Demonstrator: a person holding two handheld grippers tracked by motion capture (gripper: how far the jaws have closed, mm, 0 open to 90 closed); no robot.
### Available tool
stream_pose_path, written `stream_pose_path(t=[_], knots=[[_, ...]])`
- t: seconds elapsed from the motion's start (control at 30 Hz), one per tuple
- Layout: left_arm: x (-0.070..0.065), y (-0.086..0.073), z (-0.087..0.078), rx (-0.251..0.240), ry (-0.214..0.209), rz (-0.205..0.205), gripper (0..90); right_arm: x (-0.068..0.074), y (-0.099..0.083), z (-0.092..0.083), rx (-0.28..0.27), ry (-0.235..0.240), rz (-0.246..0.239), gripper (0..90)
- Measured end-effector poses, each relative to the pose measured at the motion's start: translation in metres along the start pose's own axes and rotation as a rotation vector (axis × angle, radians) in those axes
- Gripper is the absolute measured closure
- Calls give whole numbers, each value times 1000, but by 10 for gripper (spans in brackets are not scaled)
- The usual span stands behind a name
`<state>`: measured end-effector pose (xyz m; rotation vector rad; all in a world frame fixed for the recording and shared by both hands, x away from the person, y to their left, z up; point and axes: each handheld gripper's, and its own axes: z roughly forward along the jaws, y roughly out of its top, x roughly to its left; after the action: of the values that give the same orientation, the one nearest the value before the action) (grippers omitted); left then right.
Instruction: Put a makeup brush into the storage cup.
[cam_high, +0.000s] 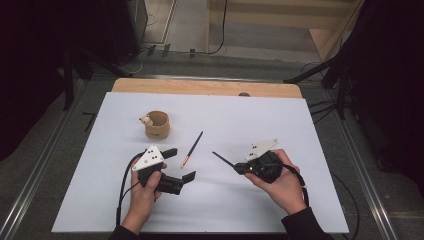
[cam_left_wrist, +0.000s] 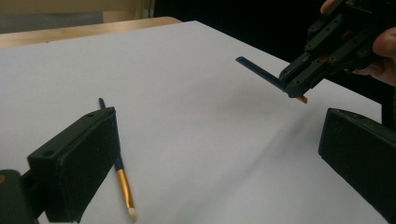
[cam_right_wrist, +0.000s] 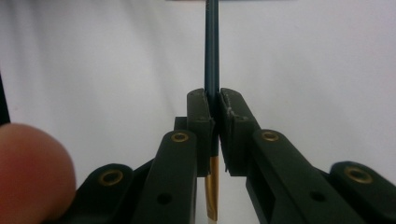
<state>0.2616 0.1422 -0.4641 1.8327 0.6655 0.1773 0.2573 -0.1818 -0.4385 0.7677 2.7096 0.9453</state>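
A dark-handled brush with a gold ferrule and pale tip lies flat on the white sheet; in the left gripper view the same brush rests beside the left jaw. My left gripper stands wide open just right of it, nothing between its jaws. My right gripper is shut on a second, similar brush, held above the sheet with its dark handle sticking out toward the left gripper.
A tan cup with a small pale figure on its rim stands left of centre, behind the left gripper. The table's wooden far edge shows past the sheet. Dark stands and cables flank the table.
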Motion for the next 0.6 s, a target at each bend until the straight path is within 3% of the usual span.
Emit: stream_pose_path(t=[0.07, 0.13, 0.3, 0.6], knots=[[1, 0, 1, -6, -13, -8, 0, 3, 2, 0, -1, 1, -11, 851], [2, 0, 0, -18, -65, -25, 0, 5, 3, 0, -4, 11, -18, 851], [-2, 0, 3, 4, -118, 2, 0, 8, 7, -3, -25, 33, -42, 851], [-10, 2, 9, 32, -116, 19, 99, 17, 14, -3, -30, 54, -96, 850]])
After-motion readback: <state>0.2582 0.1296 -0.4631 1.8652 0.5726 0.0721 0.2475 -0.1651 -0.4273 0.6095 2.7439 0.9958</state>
